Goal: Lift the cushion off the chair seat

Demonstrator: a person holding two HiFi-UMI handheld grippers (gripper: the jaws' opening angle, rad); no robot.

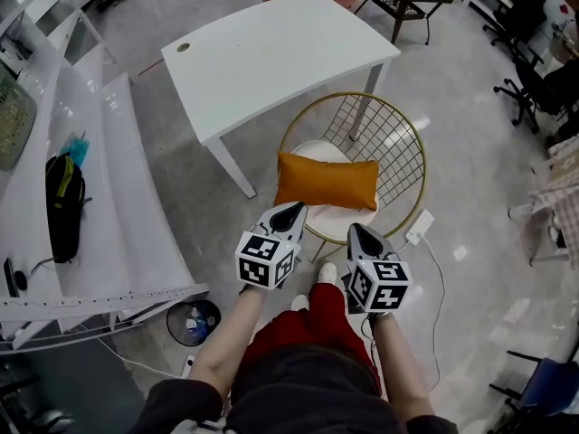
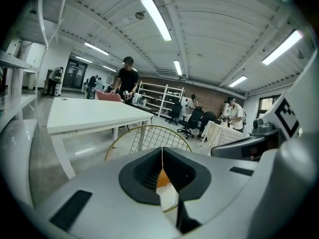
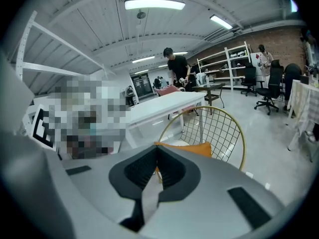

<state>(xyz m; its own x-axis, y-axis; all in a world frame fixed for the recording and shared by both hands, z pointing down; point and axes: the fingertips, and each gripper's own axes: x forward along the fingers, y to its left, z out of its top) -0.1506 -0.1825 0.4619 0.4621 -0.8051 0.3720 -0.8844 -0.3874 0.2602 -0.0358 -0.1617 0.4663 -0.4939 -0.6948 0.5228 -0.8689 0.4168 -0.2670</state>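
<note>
A white desk (image 1: 271, 52) fills the upper centre on glossy grey floor (image 1: 470, 179), white shelves (image 1: 118, 197) at left, black office chairs (image 1: 529, 80) upper right (strip lights (image 2: 156, 18) overhead).

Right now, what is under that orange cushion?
The orange cushion lies on the round white seat of the gold wire chair. The seat shows in front of it and behind it. The part directly beneath is covered, so anything there cannot be seen.

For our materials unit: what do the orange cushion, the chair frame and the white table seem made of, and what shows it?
Cushion: probably smooth fabric or faux leather; soft sheen, plump corners.
Chair frame: thin metal wire, gold finish; open grid back.
Table: likely painted or laminated board, matt white; flat, even top.
</note>
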